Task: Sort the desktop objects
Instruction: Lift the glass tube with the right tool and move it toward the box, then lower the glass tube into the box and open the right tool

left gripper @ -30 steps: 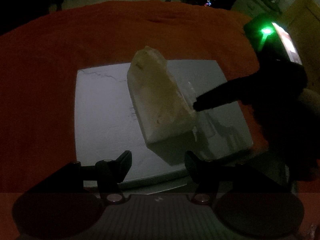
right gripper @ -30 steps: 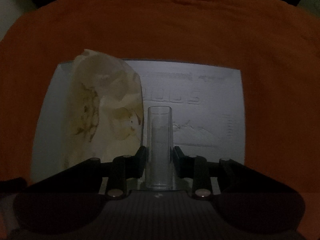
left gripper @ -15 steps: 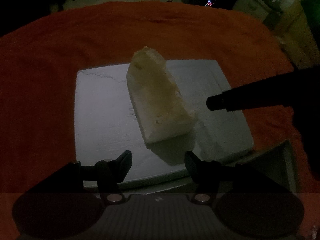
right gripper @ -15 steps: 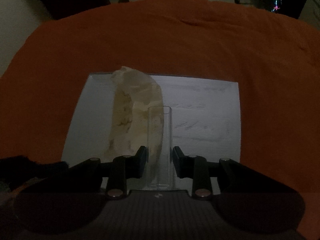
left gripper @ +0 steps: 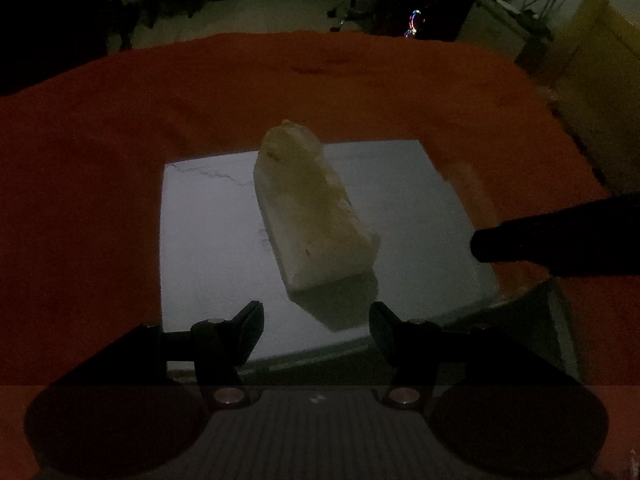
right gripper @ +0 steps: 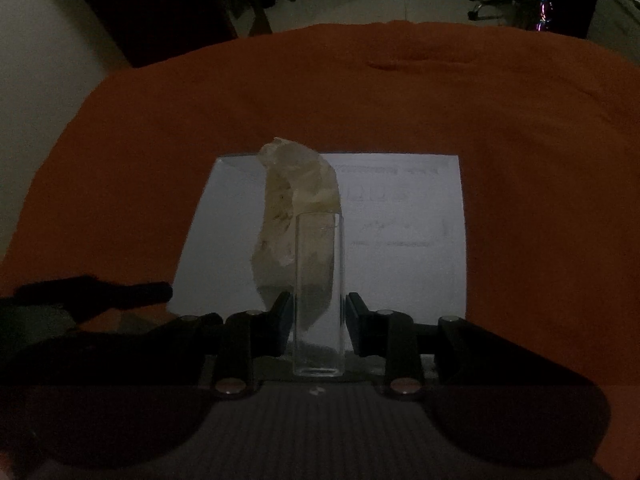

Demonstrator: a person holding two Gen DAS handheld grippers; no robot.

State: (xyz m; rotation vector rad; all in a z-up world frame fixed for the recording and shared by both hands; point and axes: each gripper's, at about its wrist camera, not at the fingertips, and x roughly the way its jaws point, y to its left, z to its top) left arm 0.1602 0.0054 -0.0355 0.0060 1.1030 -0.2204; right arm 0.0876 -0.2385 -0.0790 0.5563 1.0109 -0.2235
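A pale crumpled paper package lies on a white flat board on the orange cloth. My left gripper hovers over the board's near edge, open, with nothing between its fingers and the package just ahead of it. My right gripper is shut on a clear glass tube that stands upright between its pads, lifted above the board with the package behind it. A dark finger of the right gripper shows at the right of the left wrist view.
The orange cloth covers the whole table. A grey edge sticks out under the board's near right corner. Beyond the far table edge are a dim floor and a chair base. The left gripper's finger shows at lower left.
My right gripper has risen and drawn back with the glass tube, away from the package. In the left wrist view its finger slid right, and the left gripper backed off slightly.
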